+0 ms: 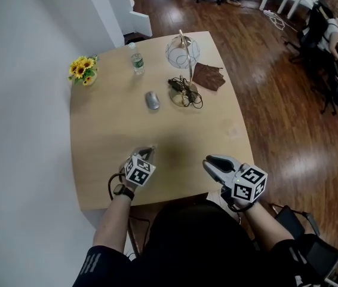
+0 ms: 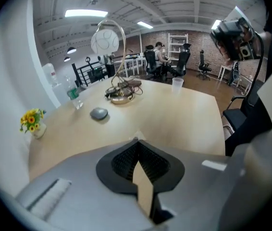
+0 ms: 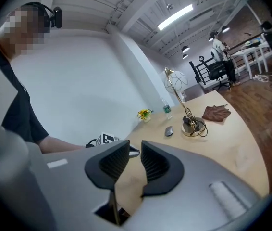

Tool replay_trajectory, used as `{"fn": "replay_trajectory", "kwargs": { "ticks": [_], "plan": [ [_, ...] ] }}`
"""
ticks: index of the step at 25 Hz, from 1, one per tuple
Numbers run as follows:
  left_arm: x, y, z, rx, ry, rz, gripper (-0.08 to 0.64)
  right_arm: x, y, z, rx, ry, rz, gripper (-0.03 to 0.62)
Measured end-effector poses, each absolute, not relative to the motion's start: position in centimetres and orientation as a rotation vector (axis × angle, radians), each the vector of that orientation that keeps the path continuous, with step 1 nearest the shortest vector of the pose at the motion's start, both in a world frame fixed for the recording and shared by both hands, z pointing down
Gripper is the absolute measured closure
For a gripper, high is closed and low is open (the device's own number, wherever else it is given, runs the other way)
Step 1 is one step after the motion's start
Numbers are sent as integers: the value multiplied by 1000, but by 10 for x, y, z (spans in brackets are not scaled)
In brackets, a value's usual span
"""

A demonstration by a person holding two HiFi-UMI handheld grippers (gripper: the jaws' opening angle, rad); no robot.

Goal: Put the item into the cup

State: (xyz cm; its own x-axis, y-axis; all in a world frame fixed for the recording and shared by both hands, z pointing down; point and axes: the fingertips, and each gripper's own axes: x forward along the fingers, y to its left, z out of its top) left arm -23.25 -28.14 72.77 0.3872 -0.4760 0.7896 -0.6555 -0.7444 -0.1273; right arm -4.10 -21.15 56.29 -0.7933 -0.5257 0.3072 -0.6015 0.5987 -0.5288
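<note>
A clear plastic cup (image 2: pixel 177 84) stands on the far right part of the wooden table (image 1: pixel 109 136); in the head view the cup (image 1: pixel 233 130) shows only faintly. A grey computer mouse (image 1: pixel 151 100) lies mid-table, left of the lamp base. My left gripper (image 1: pixel 147 154) hovers over the near table edge, jaws shut with nothing between them; in its own view the left gripper (image 2: pixel 136 141) points toward the mouse (image 2: pixel 99 113). My right gripper (image 1: pixel 212 165) is at the near right, open and empty. In its own view the right gripper (image 3: pixel 135 146) points left, at the left gripper's cube.
A wire lamp (image 1: pixel 184 52) with a coiled cable at its base (image 1: pixel 184 93) stands at the far middle, a brown cloth (image 1: pixel 208 75) to its right. A water bottle (image 1: pixel 136 60) and a small pot of yellow flowers (image 1: pixel 83 69) sit far left. Office chairs stand on the floor beyond.
</note>
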Motion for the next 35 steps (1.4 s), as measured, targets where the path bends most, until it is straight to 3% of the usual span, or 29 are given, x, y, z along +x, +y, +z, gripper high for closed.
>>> {"fn": "replay_trajectory", "kwargs": {
  "ticks": [8, 18, 31, 35],
  "plan": [
    [-79, -341, 641, 2765, -874, 1149, 565, 19, -217, 558, 1102, -2717, 977, 503],
    [106, -345, 671, 2878, -528, 1189, 565, 119, -184, 593, 1377, -2606, 1090, 503],
    [175, -338, 757, 2751, -383, 1395, 559, 179, -164, 619, 1539, -2524, 1182, 503],
    [180, -327, 765, 2709, -267, 1389, 450, 184, -168, 620, 1542, -2524, 1189, 503]
  ]
}}
